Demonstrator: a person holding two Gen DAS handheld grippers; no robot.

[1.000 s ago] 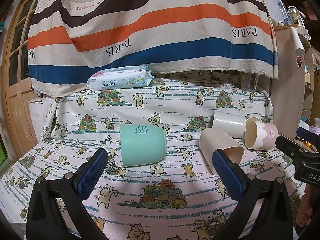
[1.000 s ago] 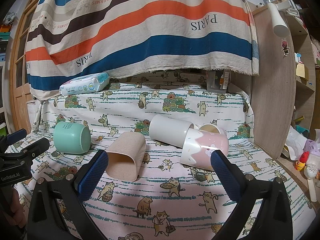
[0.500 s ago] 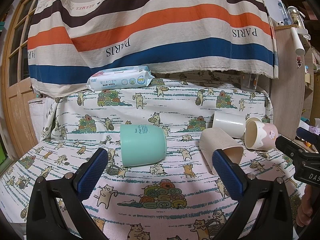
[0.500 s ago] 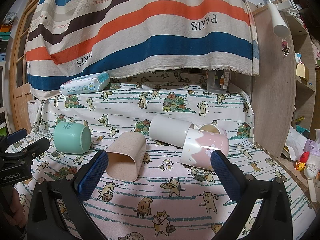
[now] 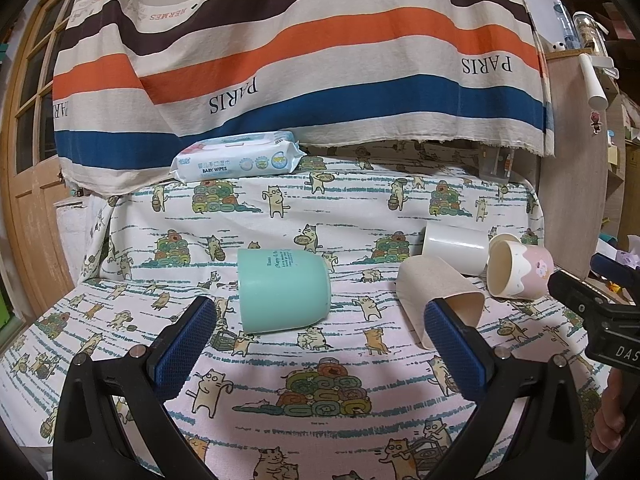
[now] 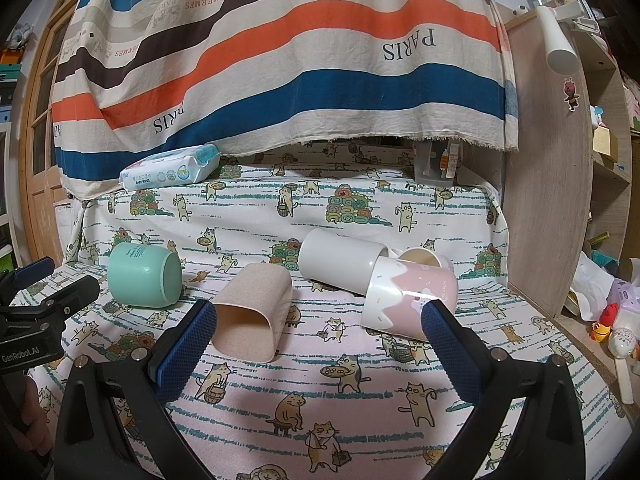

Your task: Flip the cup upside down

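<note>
Left wrist view: left claw (image 5: 320,334) wide open, empty, hovering above cat-print surface (image 5: 320,408). Teal cup (image 5: 285,290) on its side just ahead, between fingers' line. Beige cup (image 5: 436,298) on its side to right, partly behind right finger. White cup (image 5: 456,248) and pink cup (image 5: 520,276) lying beyond, touching. Baby wipes pack (image 5: 236,162) at back, under striped cloth (image 5: 304,60).

Right wrist view: right claw (image 6: 318,332) wide open, empty. Beige cup (image 6: 254,312) lying beside left finger, mouth toward camera. Pink cup (image 6: 408,300) against white cup (image 6: 340,262), both lying. Teal cup (image 6: 144,276) far left.
</note>
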